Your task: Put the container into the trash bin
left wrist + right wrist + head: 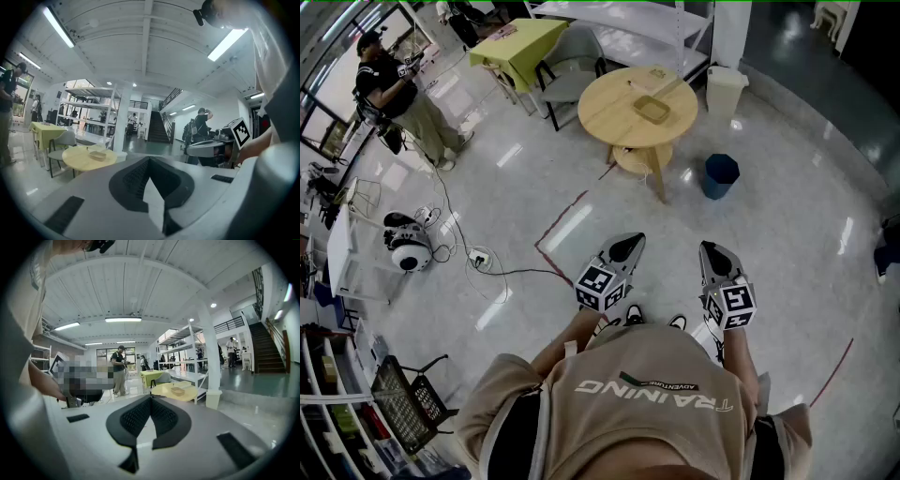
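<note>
The container (pixel 652 109), a shallow tan tray, lies on a round wooden table (pixel 619 117) well ahead of me. It also shows as a small tray (pixel 98 155) in the left gripper view and as the same tray (pixel 177 391) in the right gripper view. A dark blue trash bin (pixel 721 175) stands on the floor right of the table. My left gripper (pixel 627 242) (pixel 149 159) and right gripper (pixel 710 247) (pixel 150 398) hang side by side near my body, far from the table. Both are shut with nothing between the jaws.
A white lidded bin (pixel 726 89) stands behind the table by a pillar. A grey chair (pixel 567 75), a yellow-green table (pixel 517 39) and shelving (pixel 628 23) lie beyond. A person (pixel 398 89) stands far left. A cable and a white device (pixel 408 248) lie on the floor.
</note>
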